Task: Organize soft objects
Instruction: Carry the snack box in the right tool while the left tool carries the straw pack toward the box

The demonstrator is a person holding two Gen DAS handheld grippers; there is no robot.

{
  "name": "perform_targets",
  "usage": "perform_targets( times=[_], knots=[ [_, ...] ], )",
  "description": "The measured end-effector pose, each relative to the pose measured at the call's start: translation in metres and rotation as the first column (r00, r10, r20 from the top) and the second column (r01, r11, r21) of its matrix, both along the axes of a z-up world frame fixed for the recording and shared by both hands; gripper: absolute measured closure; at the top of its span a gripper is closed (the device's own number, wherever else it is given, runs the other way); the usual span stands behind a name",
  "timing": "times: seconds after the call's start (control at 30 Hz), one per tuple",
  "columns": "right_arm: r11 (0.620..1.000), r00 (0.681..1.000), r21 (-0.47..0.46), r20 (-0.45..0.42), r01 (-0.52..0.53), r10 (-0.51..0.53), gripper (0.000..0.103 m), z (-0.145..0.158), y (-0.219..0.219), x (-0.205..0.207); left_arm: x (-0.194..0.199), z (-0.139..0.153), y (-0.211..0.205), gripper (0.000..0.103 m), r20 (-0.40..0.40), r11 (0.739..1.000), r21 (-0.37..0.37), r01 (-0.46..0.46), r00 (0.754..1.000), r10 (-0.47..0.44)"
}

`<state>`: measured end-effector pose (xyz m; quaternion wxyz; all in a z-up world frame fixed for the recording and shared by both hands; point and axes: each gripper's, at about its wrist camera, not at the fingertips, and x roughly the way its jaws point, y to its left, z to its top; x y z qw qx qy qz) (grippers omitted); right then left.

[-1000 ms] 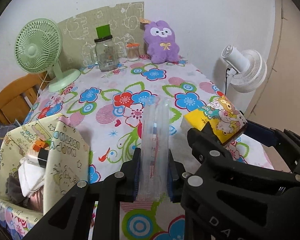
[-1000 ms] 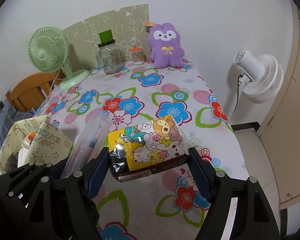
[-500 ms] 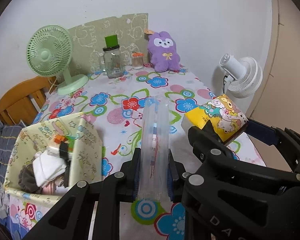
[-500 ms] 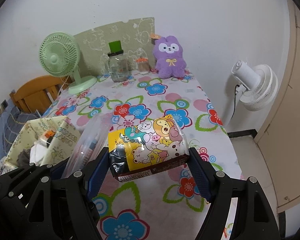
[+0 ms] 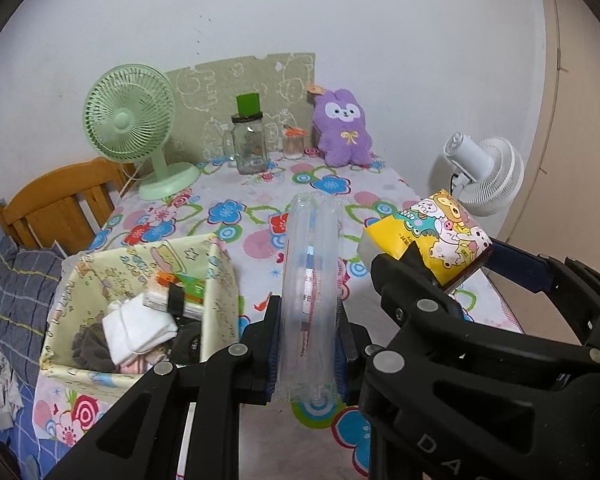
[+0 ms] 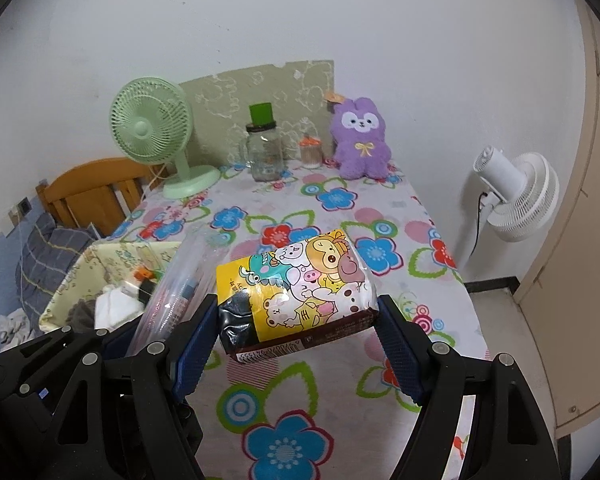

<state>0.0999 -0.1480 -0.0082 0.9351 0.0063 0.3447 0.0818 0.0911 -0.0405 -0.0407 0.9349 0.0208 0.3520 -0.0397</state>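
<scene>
The print inside the clear sleeve (image 5: 309,280) is too blurred to read. The basket (image 5: 216,280) hides its lower contents under a white cloth (image 5: 138,330). The chair (image 5: 56,208) is half behind the table (image 5: 260,200).

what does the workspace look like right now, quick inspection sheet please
surface: table under a flowered cloth
job's things: clear plastic pack and cartoon tissue pack held above the table; fabric basket at the left edge holds cloths
clutter: green fan, glass jar, small jar, purple plush at the far end
grippers: left gripper shut on the clear pack; right gripper shut on the tissue pack
cables: black cord at the white fan
surroundings: wooden chair, white wall
</scene>
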Motion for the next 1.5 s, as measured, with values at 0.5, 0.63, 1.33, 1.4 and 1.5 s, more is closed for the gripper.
perform_targets(
  times=[0.5,0.63,1.33,1.4,1.5],
  knots=[
    [0.998,0.996,0.005,0.061,-0.068,0.067,0.024,0.027,0.036,-0.006,-0.011,0.025,0.032,0.082,0.071,0.999,-0.01,-0.045,0.996,0.045],
    [0.996,0.995,0.012,0.063,-0.084,0.083,0.024,0.026,0.046,-0.003,-0.008,0.025,0.043,0.082,0.074,0.998,-0.003,-0.06,0.995,0.06],
    [0.978,0.976,0.01,0.063,-0.21,0.209,0.024,0.016,0.112,0.026,0.014,0.009,0.108,0.081,0.048,0.989,-0.016,-0.147,0.988,0.147],
    [0.976,0.975,0.009,0.052,-0.218,0.218,0.024,0.012,0.118,0.029,0.017,0.005,0.113,0.081,0.039,0.988,-0.014,-0.155,0.987,0.156],
    [0.973,0.973,0.007,0.037,-0.23,0.23,0.024,0.006,0.127,0.034,0.022,-0.001,0.122,0.08,0.025,0.986,-0.008,-0.167,0.986,0.167]
  ],
)
